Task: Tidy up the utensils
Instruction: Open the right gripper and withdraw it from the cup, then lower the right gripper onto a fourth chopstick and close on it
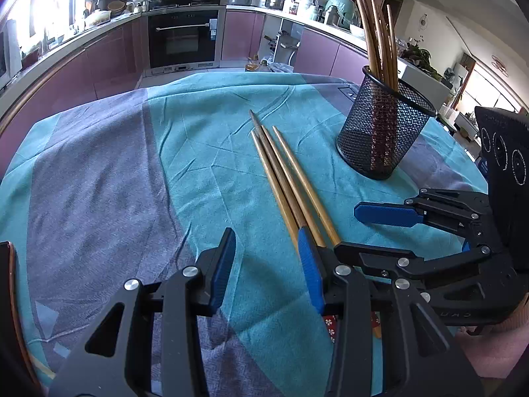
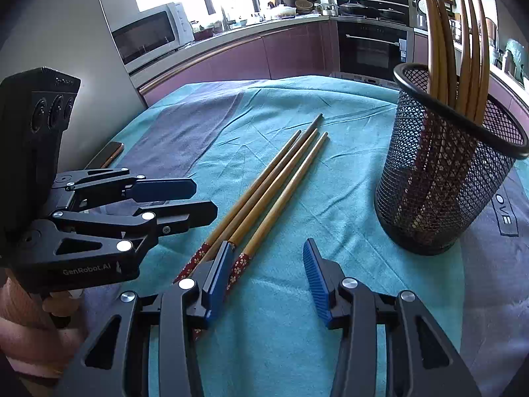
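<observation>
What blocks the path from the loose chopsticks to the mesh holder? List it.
Nothing visible does. The loose chopsticks lie on bare tablecloth, and only open cloth separates them from the mesh holder. The chopsticks already standing in it lean toward one side, leaving part of the opening free.

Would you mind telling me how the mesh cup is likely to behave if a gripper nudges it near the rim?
The mesh cup looks light, being open wire. The tall chopsticks leaning inside probably raise its balance, so it may tip. On the cloth it would likely drag rather than slide.
</observation>
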Demonstrator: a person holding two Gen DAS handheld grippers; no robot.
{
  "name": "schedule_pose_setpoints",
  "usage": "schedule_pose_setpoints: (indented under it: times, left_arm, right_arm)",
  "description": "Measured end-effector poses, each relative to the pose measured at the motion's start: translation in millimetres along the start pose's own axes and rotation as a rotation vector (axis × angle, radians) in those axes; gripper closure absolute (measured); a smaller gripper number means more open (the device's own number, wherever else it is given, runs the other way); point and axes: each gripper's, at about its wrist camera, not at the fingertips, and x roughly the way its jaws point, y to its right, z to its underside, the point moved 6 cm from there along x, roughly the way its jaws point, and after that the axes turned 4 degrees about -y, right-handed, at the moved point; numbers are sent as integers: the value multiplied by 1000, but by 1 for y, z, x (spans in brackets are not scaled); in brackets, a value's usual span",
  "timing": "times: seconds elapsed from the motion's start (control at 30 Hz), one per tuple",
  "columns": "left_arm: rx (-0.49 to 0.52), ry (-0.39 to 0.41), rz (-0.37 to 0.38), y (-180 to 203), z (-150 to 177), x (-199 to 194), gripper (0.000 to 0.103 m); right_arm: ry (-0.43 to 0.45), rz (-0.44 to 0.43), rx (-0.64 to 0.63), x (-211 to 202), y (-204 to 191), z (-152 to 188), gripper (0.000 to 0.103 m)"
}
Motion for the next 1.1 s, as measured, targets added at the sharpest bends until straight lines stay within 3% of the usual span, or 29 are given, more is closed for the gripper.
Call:
schedule_pose_setpoints:
  times: [0.7, 1.1]
  left_arm:
    - [44, -28, -4, 10, -3, 17, 65]
    - [37, -48, -11, 7, -5, 21, 76]
  right_arm:
    - [-8, 34, 33, -6, 11, 5, 65]
    - [-12, 51, 27, -6, 12, 3, 65]
